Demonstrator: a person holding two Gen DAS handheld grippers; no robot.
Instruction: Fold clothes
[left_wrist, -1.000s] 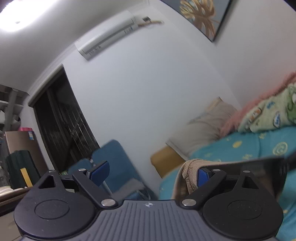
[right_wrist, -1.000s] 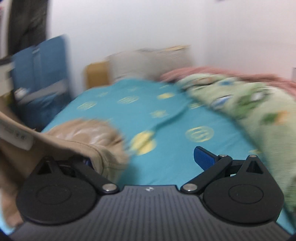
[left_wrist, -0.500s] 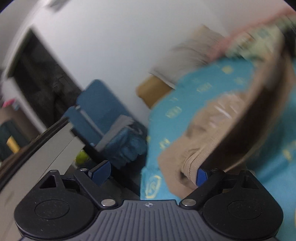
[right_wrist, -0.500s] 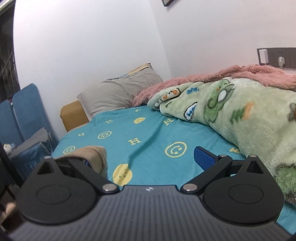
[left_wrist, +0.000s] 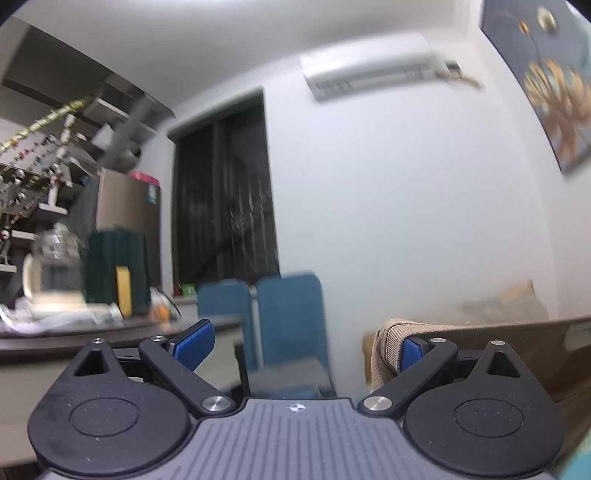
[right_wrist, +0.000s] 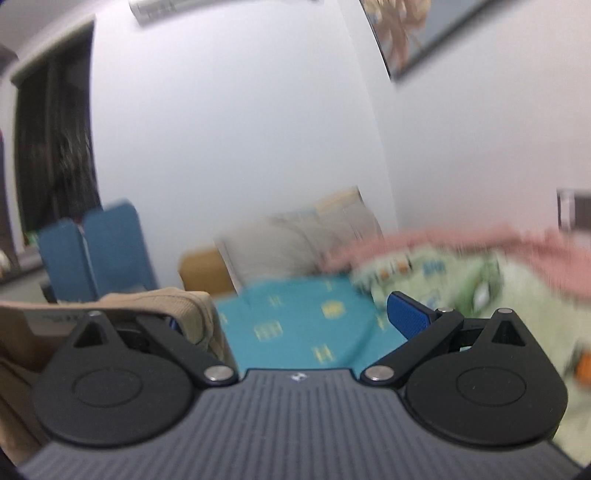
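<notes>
A tan corduroy garment (left_wrist: 480, 341) hangs stretched between my two grippers, lifted off the bed. In the left wrist view its ribbed edge is draped over the right finger (left_wrist: 410, 353) of my left gripper (left_wrist: 303, 349), whose jaws stand wide apart. In the right wrist view the same garment (right_wrist: 159, 301) covers the left finger of my right gripper (right_wrist: 291, 321), also spread wide, with its bare blue right pad (right_wrist: 406, 318) showing. Nothing sits between either pair of pads.
Below the right gripper lies the bed with a teal sheet (right_wrist: 295, 321), a grey pillow (right_wrist: 273, 251) and a green and pink blanket (right_wrist: 517, 295). Blue folding chairs (left_wrist: 288, 314) stand by the wall, and a cluttered desk (left_wrist: 74, 334) is at the left.
Both cameras have swung upward, toward the wall. The left gripper dipped toward the bed half a second ago and is level again. The garment still hangs on one finger of each gripper.
</notes>
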